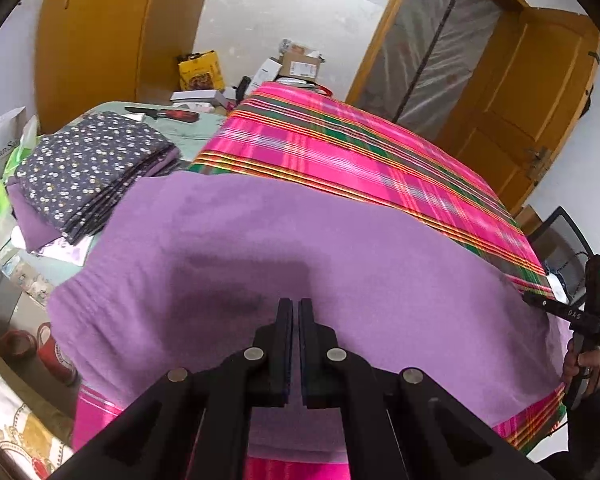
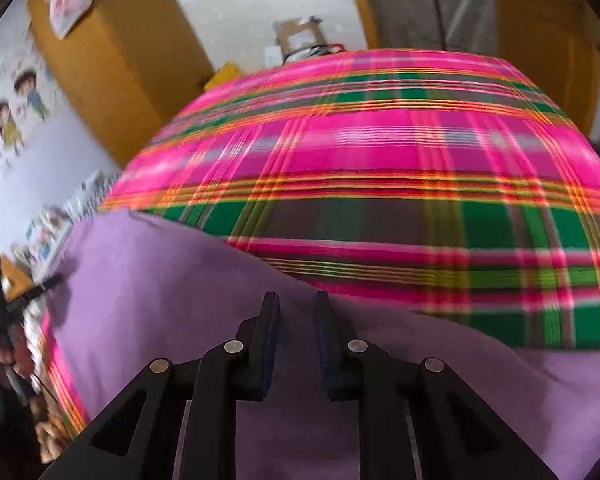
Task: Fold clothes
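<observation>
Left wrist view: left hand-held gripper (image 1: pixel 295 303) closed, empty, above purple cloth (image 1: pixel 260 240) spread on the plaid-covered table (image 1: pixel 340 140). Right hand-held gripper (image 2: pixel 296 298) open above it. Folded floral clothes (image 1: pixel 88 168) at ten o'clock.

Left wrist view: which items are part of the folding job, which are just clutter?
Job:
- purple cloth spread on the plaid bedcover
- left claw, right claw
- folded floral stack

Clutter:
- yellow bag
- cardboard boxes
- red shoes
- white paper bag
</observation>
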Tool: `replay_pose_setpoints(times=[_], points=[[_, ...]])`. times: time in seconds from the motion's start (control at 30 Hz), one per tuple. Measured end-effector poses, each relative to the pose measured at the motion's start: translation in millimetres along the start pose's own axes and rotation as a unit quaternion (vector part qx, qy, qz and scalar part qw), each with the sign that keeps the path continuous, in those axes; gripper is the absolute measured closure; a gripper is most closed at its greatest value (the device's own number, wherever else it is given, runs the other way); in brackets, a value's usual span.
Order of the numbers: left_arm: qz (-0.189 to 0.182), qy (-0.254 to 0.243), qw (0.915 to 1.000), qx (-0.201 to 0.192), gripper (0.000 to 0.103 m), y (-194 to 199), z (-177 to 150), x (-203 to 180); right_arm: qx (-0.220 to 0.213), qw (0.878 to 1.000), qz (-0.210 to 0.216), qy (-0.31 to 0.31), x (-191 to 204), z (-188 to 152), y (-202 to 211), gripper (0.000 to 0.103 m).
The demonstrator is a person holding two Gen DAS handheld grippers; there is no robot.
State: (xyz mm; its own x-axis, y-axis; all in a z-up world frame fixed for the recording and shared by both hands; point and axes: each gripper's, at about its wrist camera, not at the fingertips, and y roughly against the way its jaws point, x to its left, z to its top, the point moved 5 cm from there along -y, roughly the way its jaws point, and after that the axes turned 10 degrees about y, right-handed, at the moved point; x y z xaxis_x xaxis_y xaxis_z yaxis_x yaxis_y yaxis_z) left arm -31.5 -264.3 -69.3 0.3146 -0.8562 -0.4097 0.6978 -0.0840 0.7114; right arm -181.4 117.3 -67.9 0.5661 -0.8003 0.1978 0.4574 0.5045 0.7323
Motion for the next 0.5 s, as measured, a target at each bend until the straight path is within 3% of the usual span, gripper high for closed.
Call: replay_pose_setpoints(times=[0.1,0.2,0.3,0.5], points=[[-0.014,-0.008,0.9999,0.005,0.102,-0.3,-4.5,-14.3,-0.030,0.999,-0.020,0.014,4.0,-0.3,16.9,0.084],[-0.029,-0.021,0.9993,0.014,0.102,-2.4,-10.2,-31.5,-0.032,0.999,-0.018,0.020,8.2,-9.2,19.8,0.073],[-0.044,-0.040,0.9979,0.027,0.102,-7.7,-20.3,-51.8,-0.020,0.999,-0.022,0.017,2.8,-18.1,15.4,0.074],[-0.068,-0.069,0.9940,0.051,0.102,-13.4,-39.0,-84.2,-0.051,0.997,-0.056,-0.001,-14.7,-20.7,39.8,0.075]])
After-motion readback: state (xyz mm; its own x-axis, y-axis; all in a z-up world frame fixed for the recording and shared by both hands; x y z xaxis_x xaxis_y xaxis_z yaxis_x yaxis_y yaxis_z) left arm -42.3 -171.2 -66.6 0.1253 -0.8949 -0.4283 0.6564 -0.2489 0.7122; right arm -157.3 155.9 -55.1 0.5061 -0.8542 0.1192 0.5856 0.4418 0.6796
